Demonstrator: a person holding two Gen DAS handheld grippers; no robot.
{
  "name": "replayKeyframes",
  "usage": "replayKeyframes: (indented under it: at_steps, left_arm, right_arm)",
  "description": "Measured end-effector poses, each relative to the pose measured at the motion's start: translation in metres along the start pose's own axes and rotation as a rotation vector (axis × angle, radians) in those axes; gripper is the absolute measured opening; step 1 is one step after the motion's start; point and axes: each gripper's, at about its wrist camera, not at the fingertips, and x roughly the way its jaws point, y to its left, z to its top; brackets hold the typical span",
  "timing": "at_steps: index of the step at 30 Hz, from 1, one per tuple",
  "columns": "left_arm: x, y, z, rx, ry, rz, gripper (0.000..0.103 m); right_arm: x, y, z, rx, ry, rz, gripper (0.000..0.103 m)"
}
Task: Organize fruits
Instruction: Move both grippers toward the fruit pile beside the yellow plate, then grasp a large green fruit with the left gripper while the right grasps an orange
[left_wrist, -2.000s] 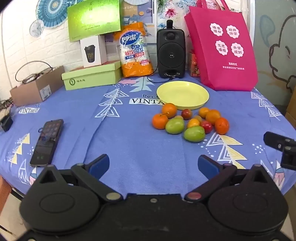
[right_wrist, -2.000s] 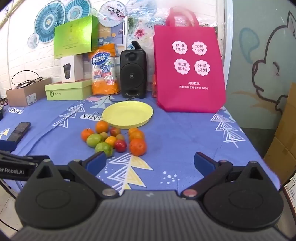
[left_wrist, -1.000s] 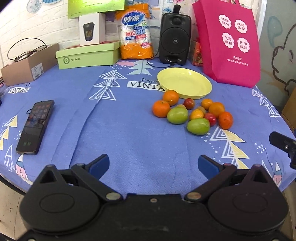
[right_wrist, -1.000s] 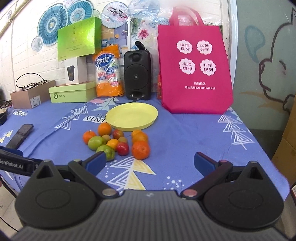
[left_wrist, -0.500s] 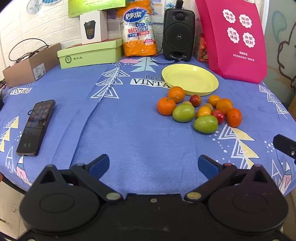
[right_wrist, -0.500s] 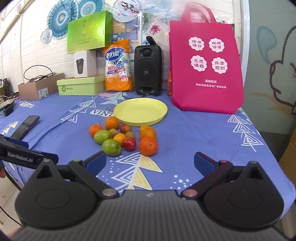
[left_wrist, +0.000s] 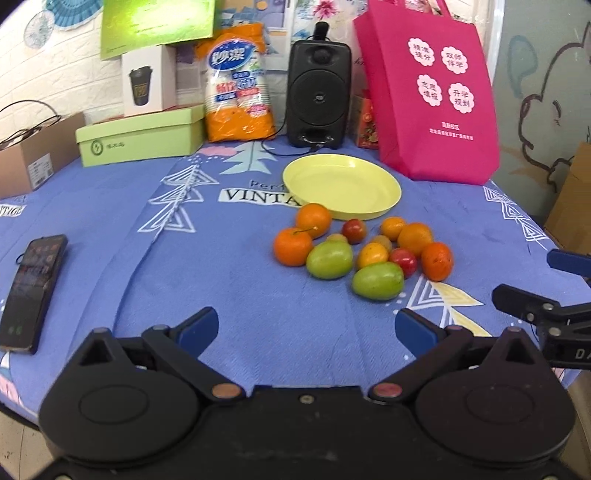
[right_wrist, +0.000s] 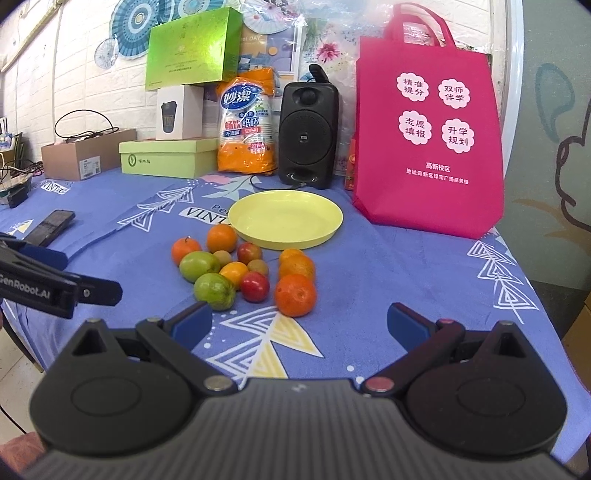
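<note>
A cluster of fruits lies on the blue tablecloth: several oranges such as the nearest one (right_wrist: 295, 295), two green fruits (left_wrist: 377, 281) (left_wrist: 329, 259), red ones (right_wrist: 255, 286) and small yellow ones. An empty yellow plate (left_wrist: 341, 188) (right_wrist: 285, 218) sits just behind them. My left gripper (left_wrist: 306, 325) is open and empty, hovering in front of the fruits. My right gripper (right_wrist: 300, 321) is open and empty, close in front of the nearest orange. Each gripper shows at the edge of the other's view.
A pink tote bag (right_wrist: 428, 140), a black speaker (right_wrist: 308, 134), an orange cup pack (right_wrist: 247, 125) and green boxes (right_wrist: 168, 157) line the back. A phone (left_wrist: 31, 291) lies at the left. The table edge falls off at the right.
Both grippers have moved in closer to the fruit cluster. Their jaws stay open. The fruits and plate have not moved.
</note>
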Motion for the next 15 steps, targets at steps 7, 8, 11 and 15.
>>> replayKeyframes:
  at_steps: [7, 8, 11, 15]
  left_arm:
    - [0.022, -0.022, 0.004, 0.065, -0.019, -0.077, 0.084]
    - [0.026, -0.026, 0.004, 0.072, -0.013, -0.100, 0.077]
    - [0.043, -0.035, 0.005, 0.081, 0.032, -0.151, 0.064]
    - [0.066, -0.043, 0.006, 0.086, 0.055, -0.146, 0.064]
  right_arm:
    - [0.024, -0.008, 0.001, 0.001, 0.039, 0.016, 0.082]
    - [0.027, -0.010, 0.000, 0.005, 0.043, 0.016, 0.081]
    - [0.034, -0.018, 0.000, 0.020, 0.055, 0.032, 0.075]
    - [0.046, -0.023, 0.001, 0.012, 0.070, 0.056, 0.068]
